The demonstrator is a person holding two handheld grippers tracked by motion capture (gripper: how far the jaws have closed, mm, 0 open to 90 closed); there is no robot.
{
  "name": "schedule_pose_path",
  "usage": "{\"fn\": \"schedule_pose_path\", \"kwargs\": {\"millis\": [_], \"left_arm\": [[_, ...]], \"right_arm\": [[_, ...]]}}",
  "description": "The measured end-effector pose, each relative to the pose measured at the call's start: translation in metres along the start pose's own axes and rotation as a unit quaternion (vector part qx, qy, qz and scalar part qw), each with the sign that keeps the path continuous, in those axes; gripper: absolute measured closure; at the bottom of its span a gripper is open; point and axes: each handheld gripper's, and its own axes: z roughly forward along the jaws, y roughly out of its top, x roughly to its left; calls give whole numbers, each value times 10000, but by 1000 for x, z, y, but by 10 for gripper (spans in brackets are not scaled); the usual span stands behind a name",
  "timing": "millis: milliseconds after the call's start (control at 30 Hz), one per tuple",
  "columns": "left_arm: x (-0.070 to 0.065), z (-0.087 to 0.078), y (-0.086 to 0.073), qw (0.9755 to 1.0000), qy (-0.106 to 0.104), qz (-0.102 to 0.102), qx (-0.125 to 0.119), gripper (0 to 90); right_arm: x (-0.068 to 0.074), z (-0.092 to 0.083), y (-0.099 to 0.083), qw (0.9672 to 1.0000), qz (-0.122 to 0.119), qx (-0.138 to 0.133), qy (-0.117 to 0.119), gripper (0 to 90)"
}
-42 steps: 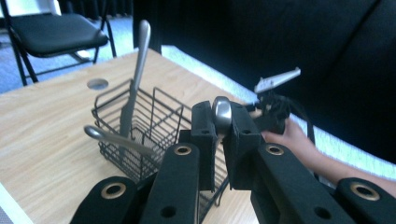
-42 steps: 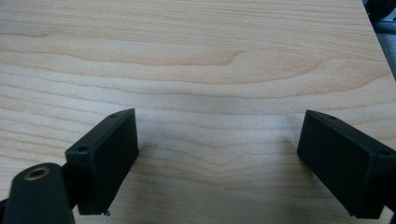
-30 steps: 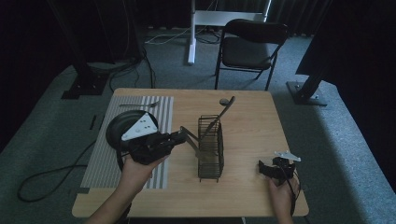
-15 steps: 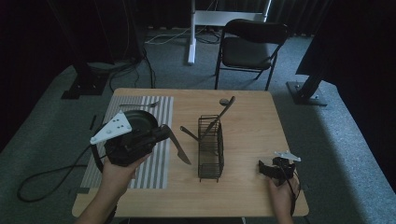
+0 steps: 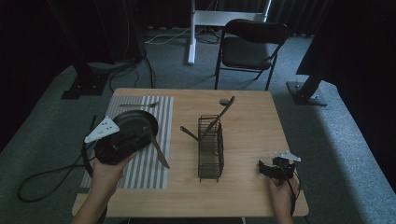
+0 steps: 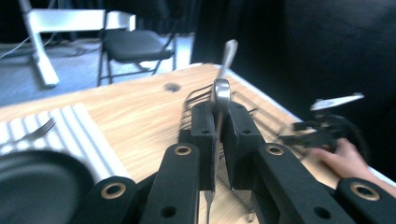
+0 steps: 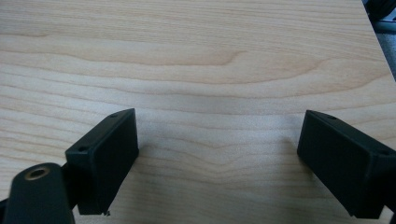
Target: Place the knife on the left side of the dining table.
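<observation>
A table knife (image 5: 158, 150) is pinched between the pressed-together jaws of the left gripper (image 5: 145, 136), its blade slanting down over the striped placemat (image 5: 154, 170), beside the wire basket (image 5: 211, 149). In the left gripper view the knife (image 6: 219, 100) stands upright between the black pads (image 6: 203, 135). On the mat, on the side away from the basket, lies a dark plate (image 5: 135, 122), with a fork (image 5: 139, 105) beyond it. A spoon (image 5: 225, 112) leans out of the basket's far end. On the basket's other side, the right gripper (image 5: 262, 169) rests low on the wooden table (image 5: 261, 121), its jaws spread wide with nothing between them.
</observation>
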Motion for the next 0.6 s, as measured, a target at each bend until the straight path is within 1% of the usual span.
{"fn": "schedule_pose_path", "kwargs": {"millis": [33,67,100,167,233,267,300,333,367,400,433,500,533,600], "left_arm": [[4,2,-3,10000,38,-23,50,841],[9,4,-7,9999,100,-98,51,841],[12,5,-9,9998,121,-128,77,841],[22,10,-17,9993,219,-264,117,841],[26,14,-21,9990,273,-337,122,841],[26,14,-21,9990,273,-337,122,841],[29,19,-24,9988,347,-321,150,840],[29,19,-24,9988,347,-321,150,840],[31,22,-26,9985,432,-288,191,840],[31,22,-26,9985,432,-288,191,841],[32,25,-29,9982,508,-261,201,840],[34,27,-31,9979,540,-296,178,840],[35,27,-32,9981,503,-303,171,840],[35,28,-33,9979,532,-330,151,840]], "right_arm": [[0,0,0,10000,1,0,0,115],[0,0,0,10000,1,-1,0,115],[0,0,0,10000,0,1,0,115],[0,0,0,10000,-1,-2,0,115],[0,0,0,10000,3,0,1,115],[0,0,0,10000,3,0,1,115],[0,0,0,10000,0,-1,0,115],[0,0,0,10000,3,0,0,115],[0,0,0,10000,0,-1,0,115],[0,0,0,10000,-1,-1,0,115],[0,0,0,10000,-1,-1,0,115],[0,0,0,10000,1,1,1,115],[0,0,0,10000,0,0,0,115],[0,0,0,10000,2,-2,0,115]]}}
